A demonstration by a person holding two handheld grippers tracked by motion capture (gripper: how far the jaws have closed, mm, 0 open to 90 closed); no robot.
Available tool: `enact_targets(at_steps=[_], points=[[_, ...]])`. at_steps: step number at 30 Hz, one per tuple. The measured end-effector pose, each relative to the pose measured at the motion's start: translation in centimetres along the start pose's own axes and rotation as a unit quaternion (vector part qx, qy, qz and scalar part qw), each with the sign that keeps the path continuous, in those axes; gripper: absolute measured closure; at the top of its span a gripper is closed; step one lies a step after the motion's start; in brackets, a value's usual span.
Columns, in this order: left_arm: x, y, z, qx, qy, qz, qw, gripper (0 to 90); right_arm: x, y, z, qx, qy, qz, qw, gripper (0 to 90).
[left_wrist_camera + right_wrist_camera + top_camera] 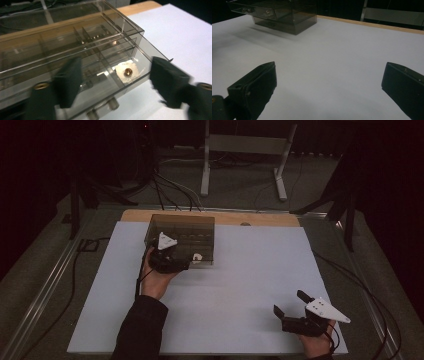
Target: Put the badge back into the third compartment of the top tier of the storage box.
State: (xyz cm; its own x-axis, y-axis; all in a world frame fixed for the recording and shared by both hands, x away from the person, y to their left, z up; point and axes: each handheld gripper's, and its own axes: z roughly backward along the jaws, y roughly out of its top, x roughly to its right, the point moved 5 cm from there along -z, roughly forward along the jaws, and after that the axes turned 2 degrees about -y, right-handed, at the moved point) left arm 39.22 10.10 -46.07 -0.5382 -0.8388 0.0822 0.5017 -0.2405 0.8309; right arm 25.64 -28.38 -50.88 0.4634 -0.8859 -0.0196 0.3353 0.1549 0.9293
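Two sets of tongs in play, and the left tongs (192,261) are doing the work right now: I'm holding them at the front of the smoky clear drawer box (182,236), which is sitting at the far left part of the white table (250,290). Looking along the left tongs (115,82), their jaws are standing wide apart with nothing pinched between them, so they are gripping nothing at this moment. One drawer (130,75) is sliding out of the box front toward me, partly open, and inside it I'm seeing a small brass-coloured ball (128,71) resting on a white pad (127,72). Two little round knobs (102,107) are showing low on the box front, just below my jaws. By my reading, the opening of the drawer is done or nearly done, and what is left is whatever concerns that brass piece: reaching in for it, or pushing the drawer back shut. Meanwhile the right tongs (290,306) are waiting near the table's near right corner, well apart from the box, jaws spread wide and empty over bare white surface (329,62), with the box (277,15) far off at the top left of that view.
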Motion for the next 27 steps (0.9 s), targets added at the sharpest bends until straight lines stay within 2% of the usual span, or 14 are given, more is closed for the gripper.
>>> enact_targets(at_steps=[2, 5, 8, 9, 11, 12, 13, 15, 16, 22, 27], points=[[-0.3, -0.4, 1.0, 0.008, 0.011, 0.000, 0.9999, 15.7, 0.0, 0.0, 0.0, 0.000, 0.000, 0.000, 1.0000, 0.0], [-0.7, -1.2, 2.5, 0.024, 0.011, 0.001, 0.9997, 4.2, 0.0, 0.0, 0.0, 0.000, 0.000, 0.000, 1.0000, 0.0], [-1.1, -2.1, 4.1, 0.041, 0.011, -0.001, 0.9991, 0.4, 0.0, 0.0, 0.0, 0.000, 0.000, 0.000, 1.0000, 0.0], [-1.2, -2.4, 4.6, 0.050, 0.010, 0.000, 0.9987, 0.4, 0.0, 0.0, 0.0, 0.000, 0.000, 0.001, 1.0000, 0.0], [-1.2, -2.4, 4.6, 0.050, 0.010, 0.000, 0.9987, 0.4, -0.1, 0.0, 0.0, 0.000, 0.000, 0.001, 1.0000, 0.0], [-1.6, -3.5, 5.8, 0.070, 0.011, 0.003, 0.9975, 0.4, -0.1, 0.0, 0.0, 0.000, 0.000, 0.001, 1.0000, 0.0], [-1.7, -4.0, 6.2, 0.079, 0.012, 0.004, 0.9968, 0.4, -0.1, 0.0, 0.0, 0.000, 0.001, 0.001, 1.0000, 0.0], [-1.9, -4.4, 6.5, 0.083, 0.012, 0.006, 0.9965, 0.4, -0.1, 0.0, 0.0, 0.001, 0.001, 0.000, 1.0000, 0.0], [-2.0, -5.4, 7.0, 0.091, 0.014, 0.006, 0.9958, 0.4, -0.1, 0.0, 0.0, 0.002, 0.001, 0.000, 1.0000, 0.0], [-2.2, -8.1, 8.1, 0.104, 0.021, -0.004, 0.9943, 0.4, -0.2, 0.0, 0.0, 0.003, 0.001, 0.001, 1.0000, 0.0], [-2.5, -9.2, 8.8, 0.116, 0.031, -0.012, 0.9927, 0.4, -0.2, 0.0, 0.0, 0.003, 0.001, 0.001, 1.0000, 0.0]])
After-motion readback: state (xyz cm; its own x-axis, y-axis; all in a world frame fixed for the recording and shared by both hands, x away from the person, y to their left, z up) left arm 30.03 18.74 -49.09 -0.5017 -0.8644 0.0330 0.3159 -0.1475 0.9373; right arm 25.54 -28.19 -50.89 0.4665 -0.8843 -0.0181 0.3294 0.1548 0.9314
